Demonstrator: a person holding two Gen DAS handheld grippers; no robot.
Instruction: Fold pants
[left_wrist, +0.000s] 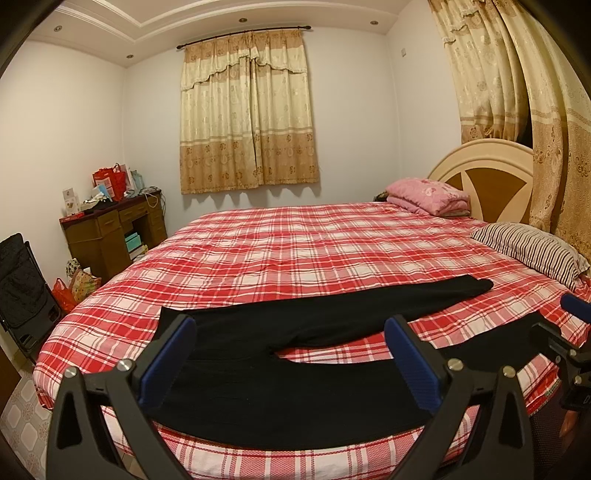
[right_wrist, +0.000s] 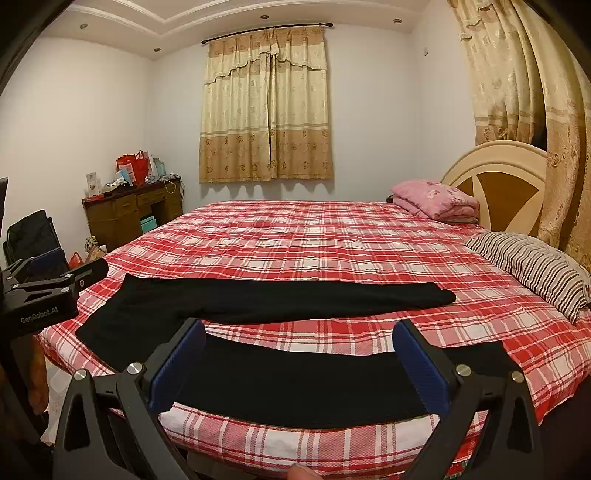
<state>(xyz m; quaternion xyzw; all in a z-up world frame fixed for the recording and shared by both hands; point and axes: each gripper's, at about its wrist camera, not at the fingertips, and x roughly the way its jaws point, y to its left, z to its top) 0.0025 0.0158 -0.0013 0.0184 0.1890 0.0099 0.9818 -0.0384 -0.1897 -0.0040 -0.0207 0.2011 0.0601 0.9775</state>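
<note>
Bedroom: a bed (left_wrist: 295, 243) under a red plaid sheet is seen below drawn curtains (left_wrist: 249, 110), with a striped pillow (left_wrist: 532, 251) by the headboard.
Pants: black pants (left_wrist: 295, 369) are laid flat along the near edge of the bed, legs spread apart, nothing folded yet.
Left gripper (left_wrist: 291, 358): fingers are held wide apart over the waist end, nothing grasped.
Right gripper (right_wrist: 299, 362): fingers are likewise spread, poised over the near leg, nothing gripped.
Risk: the sheet could be pinched along with the thin cloth, or only one layer caught, leaving a crooked fold.
</note>
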